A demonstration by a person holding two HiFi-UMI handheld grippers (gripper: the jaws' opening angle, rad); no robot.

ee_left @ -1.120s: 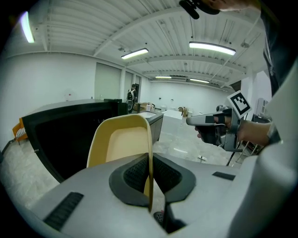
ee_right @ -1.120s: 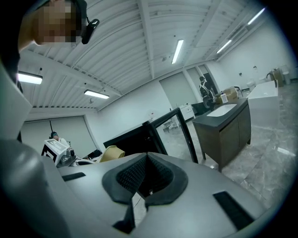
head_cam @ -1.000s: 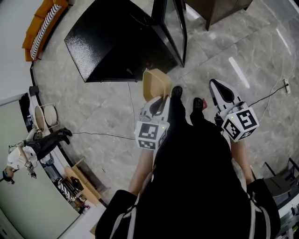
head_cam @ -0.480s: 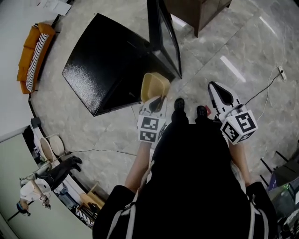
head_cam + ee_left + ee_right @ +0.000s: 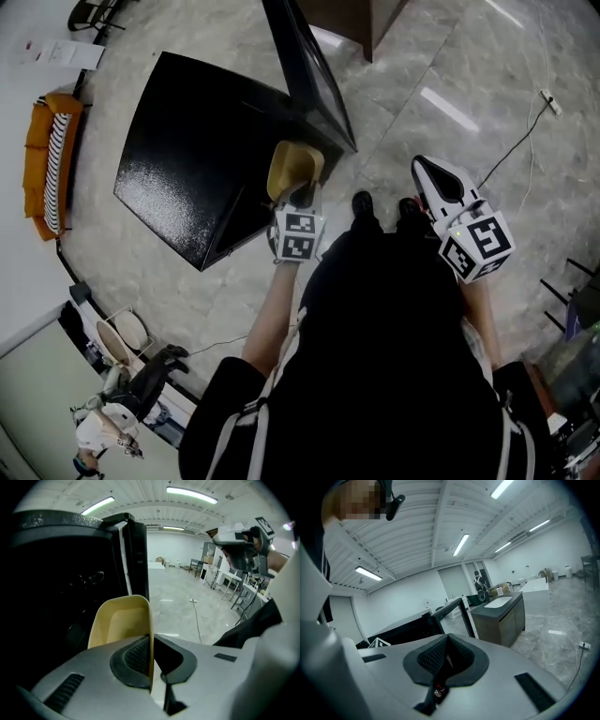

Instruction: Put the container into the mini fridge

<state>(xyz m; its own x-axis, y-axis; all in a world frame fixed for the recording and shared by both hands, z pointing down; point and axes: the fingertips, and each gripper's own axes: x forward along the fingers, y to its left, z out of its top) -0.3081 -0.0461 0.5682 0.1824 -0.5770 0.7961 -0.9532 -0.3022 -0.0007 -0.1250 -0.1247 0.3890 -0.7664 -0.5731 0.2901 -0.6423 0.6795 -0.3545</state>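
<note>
The black mini fridge (image 5: pixel 187 159) stands on the floor with its door (image 5: pixel 309 75) swung open, so the way in looks ready. The beige container (image 5: pixel 117 625) is not inside yet: it hangs just before the dark opening, its thin wall pinched between the nearly closed jaws of the left gripper (image 5: pixel 152 658). The right gripper (image 5: pixel 446 660) is closed on nothing, well apart. Placing and releasing remain. Count: one fridge, one door, one container, two grippers
</note>
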